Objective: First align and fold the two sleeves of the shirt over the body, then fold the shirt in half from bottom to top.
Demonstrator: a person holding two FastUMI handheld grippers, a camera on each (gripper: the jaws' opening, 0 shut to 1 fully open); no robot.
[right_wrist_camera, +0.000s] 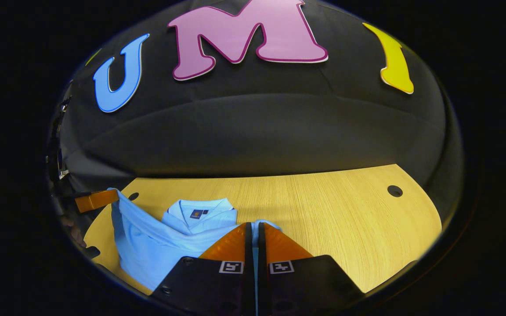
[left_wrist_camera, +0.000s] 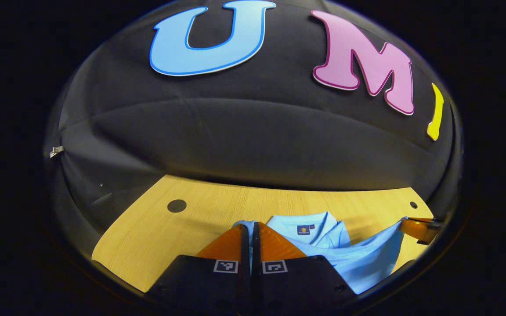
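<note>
Recording booth: black cloth wall [left_wrist_camera: 253, 131] behind bare wooden table [right_wrist_camera: 345, 210].

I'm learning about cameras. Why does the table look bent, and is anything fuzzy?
Left gripper view: the fisheye lens bows the table edge; the shirt looks sharp. Right gripper view: same bowing, table grain crisp, the far left gripper soft at the rim.

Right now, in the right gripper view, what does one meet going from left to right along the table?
The left gripper pinching a lifted edge of the shirt → the shirt's collar → the right gripper, shut on the shirt → bare table → a dark round hole in the table.
</note>
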